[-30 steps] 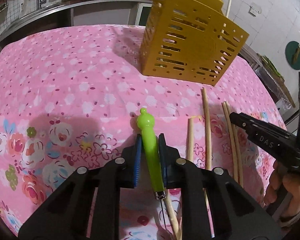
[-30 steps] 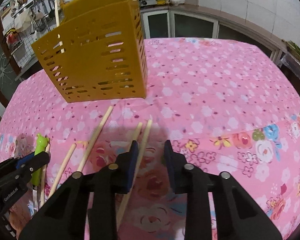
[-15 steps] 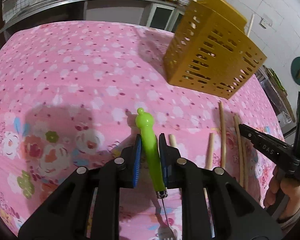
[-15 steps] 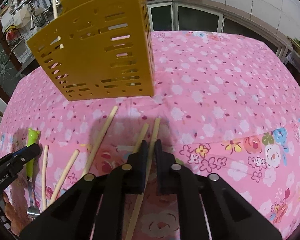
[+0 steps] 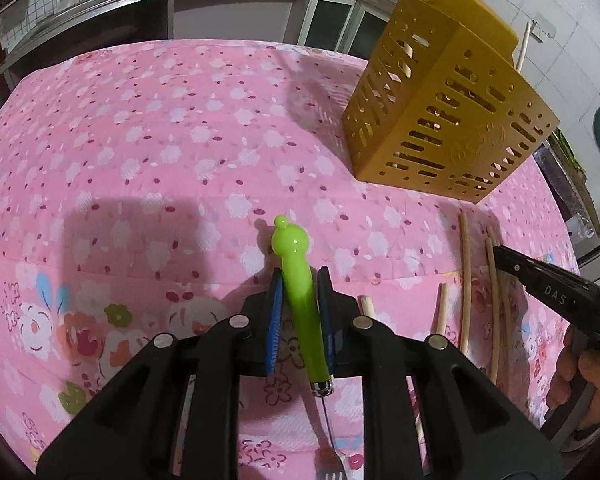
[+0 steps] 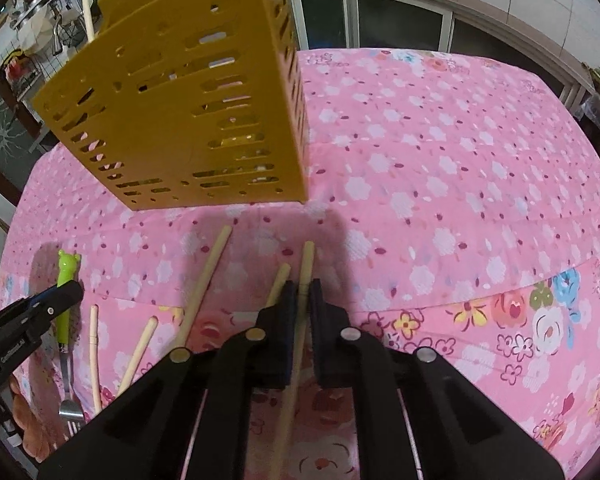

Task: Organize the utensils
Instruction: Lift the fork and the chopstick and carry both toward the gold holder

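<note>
I have the left gripper (image 5: 300, 312) clenched on the green-handled fork (image 5: 300, 304), handle toward 12 o'clock, tines toward 6; the right gripper (image 6: 303, 320) is clamped on one chopstick (image 6: 306, 268); its fingers (image 6: 288, 308) press both sides; four more chopsticks (image 6: 206, 280) lie loose on the pink worktop (image 6: 440, 160) at 9 o'clock of it; the yellow slotted holder (image 6: 180, 112) stands at 11 o'clock, sticks already inside.

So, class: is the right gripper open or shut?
Shut. In the right wrist view the right gripper has its blue pads pressed on a chopstick lying on the pink cloth, with no gap showing.
</note>
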Action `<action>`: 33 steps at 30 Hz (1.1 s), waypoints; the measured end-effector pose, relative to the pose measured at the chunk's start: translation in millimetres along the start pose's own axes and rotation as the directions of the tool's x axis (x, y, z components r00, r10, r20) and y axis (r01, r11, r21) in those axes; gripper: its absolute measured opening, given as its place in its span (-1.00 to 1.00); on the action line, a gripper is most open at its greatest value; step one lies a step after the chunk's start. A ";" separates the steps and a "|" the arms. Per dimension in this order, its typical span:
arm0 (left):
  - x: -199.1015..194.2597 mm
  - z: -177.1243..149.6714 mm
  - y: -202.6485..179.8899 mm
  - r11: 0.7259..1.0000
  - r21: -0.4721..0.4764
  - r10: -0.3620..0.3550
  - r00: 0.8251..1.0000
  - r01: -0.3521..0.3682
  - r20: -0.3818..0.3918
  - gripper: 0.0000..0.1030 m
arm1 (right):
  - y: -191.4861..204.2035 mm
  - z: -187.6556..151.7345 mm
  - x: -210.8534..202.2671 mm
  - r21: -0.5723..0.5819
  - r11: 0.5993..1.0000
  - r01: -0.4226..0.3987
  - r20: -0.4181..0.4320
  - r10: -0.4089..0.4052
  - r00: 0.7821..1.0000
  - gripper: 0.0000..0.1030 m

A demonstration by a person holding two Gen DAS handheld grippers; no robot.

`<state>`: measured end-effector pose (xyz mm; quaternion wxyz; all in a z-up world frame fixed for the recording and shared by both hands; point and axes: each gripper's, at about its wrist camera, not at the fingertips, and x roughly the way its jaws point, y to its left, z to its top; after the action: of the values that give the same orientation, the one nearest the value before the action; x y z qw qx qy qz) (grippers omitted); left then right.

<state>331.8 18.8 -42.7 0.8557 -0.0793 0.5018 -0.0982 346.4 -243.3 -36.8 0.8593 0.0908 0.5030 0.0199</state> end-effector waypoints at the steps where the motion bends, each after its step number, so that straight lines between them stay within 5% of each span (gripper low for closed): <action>1: -1.0 -0.3 0.4 1.000 -0.002 -0.002 1.000 0.002 0.005 -0.70 | -3.1 -1.0 -1.7 0.009 1.000 -0.010 0.006 0.010 1.000 -0.89; 14: -34.0 -5.5 -9.0 0.999 0.036 0.031 0.988 -0.036 0.149 -0.71 | -22.5 -16.8 -53.2 0.011 0.996 -0.086 0.214 0.082 0.973 -0.89; 20: -61.1 -8.5 -22.8 0.995 0.086 0.035 0.969 -0.058 0.246 -0.73 | -23.5 -15.2 -85.9 -0.029 0.996 -0.079 0.332 0.084 0.940 -0.89; 33: -105.8 -9.8 -39.5 0.986 0.128 0.053 0.919 -0.111 0.390 -0.75 | -20.4 -20.6 -116.9 -0.080 0.994 -0.070 0.442 0.098 0.891 -0.89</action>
<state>269.3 6.4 51.0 0.9445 -0.0126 0.3181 -0.0816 269.8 -275.2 50.3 0.9523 0.0880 0.2877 0.0510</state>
